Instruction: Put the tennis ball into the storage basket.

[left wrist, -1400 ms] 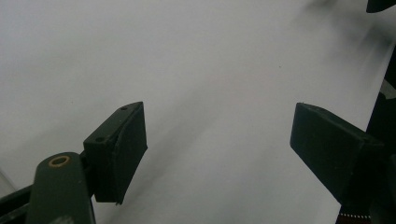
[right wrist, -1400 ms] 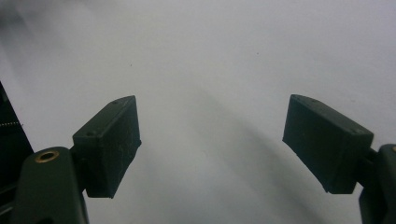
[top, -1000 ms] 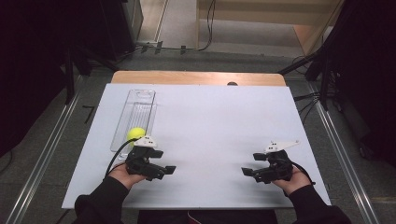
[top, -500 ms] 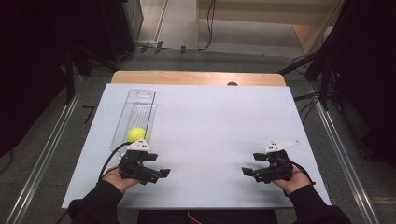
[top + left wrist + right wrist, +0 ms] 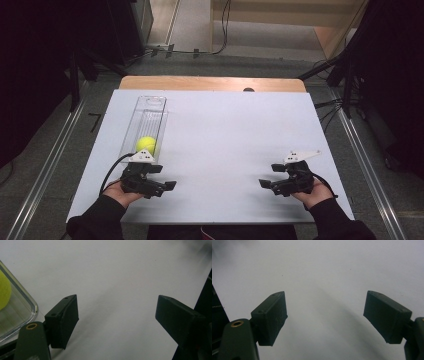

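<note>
The white-topped bench [image 5: 225,150] is carrying a long clear plastic tray [image 5: 150,112], its long axis running away from the person, with a yellow-green tennis ball [image 5: 146,145] sitting at its near end. The ball is lying just beyond the left gripper [image 5: 167,187], whose fingers [image 5: 63,320] are pointing sideways toward the bench's middle, parted and holding nothing. The right gripper [image 5: 265,184] is resting well apart, its fingers [image 5: 270,317] likewise standing open and empty. Nothing is blocking the reach.
</note>
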`<state>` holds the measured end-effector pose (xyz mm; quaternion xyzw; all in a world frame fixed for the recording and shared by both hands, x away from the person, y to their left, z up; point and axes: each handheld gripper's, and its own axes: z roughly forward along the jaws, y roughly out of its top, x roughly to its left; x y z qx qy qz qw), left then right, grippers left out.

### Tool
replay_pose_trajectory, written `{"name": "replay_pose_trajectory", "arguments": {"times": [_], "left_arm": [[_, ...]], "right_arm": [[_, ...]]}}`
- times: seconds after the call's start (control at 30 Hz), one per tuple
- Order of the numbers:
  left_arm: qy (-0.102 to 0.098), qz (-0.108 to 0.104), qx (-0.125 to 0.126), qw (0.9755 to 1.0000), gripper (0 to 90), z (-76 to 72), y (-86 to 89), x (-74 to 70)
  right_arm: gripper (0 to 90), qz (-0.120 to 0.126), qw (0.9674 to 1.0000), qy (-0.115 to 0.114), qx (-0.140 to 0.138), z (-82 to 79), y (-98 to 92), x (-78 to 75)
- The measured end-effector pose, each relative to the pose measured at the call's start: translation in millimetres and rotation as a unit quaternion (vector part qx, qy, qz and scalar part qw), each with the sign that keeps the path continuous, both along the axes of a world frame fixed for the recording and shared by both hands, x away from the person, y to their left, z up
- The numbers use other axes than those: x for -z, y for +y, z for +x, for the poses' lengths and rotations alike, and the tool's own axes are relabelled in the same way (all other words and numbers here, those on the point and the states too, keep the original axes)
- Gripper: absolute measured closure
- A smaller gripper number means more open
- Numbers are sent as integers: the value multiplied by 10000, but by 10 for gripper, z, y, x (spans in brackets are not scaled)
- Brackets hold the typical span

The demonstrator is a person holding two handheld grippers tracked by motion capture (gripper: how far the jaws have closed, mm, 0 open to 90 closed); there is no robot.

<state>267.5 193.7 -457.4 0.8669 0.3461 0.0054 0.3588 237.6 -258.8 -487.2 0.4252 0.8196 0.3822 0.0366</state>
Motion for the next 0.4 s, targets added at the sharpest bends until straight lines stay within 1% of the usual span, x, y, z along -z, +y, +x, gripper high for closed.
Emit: {"name": "replay_pose_trajectory", "arguments": {"times": [0.23, 0.4], "left_arm": [[-5, -5, -30, 10000, 192, 11, 16, 2], [-4, 2, 5, 10000, 192, 14, 13, 0]], "right_arm": [[169, 1, 10000, 2, 1, -4, 0, -3], [169, -4, 10000, 1, 2, -4, -6, -3]]}}
